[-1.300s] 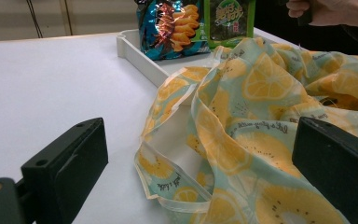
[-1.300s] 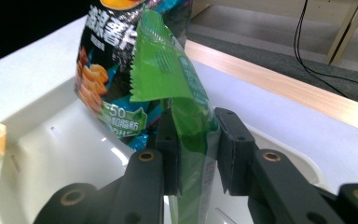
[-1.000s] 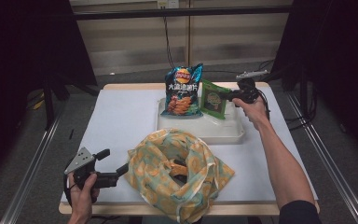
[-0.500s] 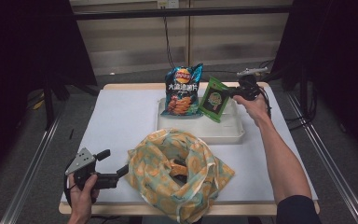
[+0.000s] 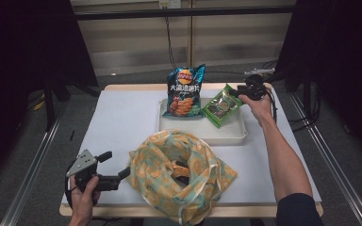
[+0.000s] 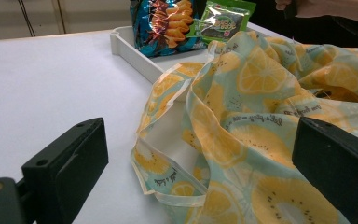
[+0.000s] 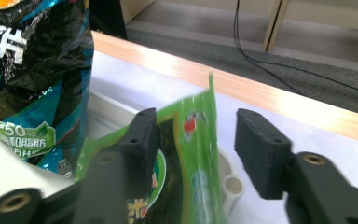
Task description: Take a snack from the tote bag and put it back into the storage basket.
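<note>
Your right gripper [image 7: 193, 140] has just been opening, green packet [image 5: 221, 106] loose between its jaws, in the tray [image 5: 202, 134] at three o'clock of the chips bag [image 5: 185, 92]. Your left gripper [image 5: 113, 169] gapes wide beside the cloth bag [image 5: 179, 176].

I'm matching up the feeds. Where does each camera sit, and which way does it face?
High view: above the near edge, facing forward and down on the table; both forearms show.
Left gripper view: low, facing the fruit-print bag between its open jaws.
Right gripper view: at the tray, jaws astride the green packet.
All share the chips bag.
</note>
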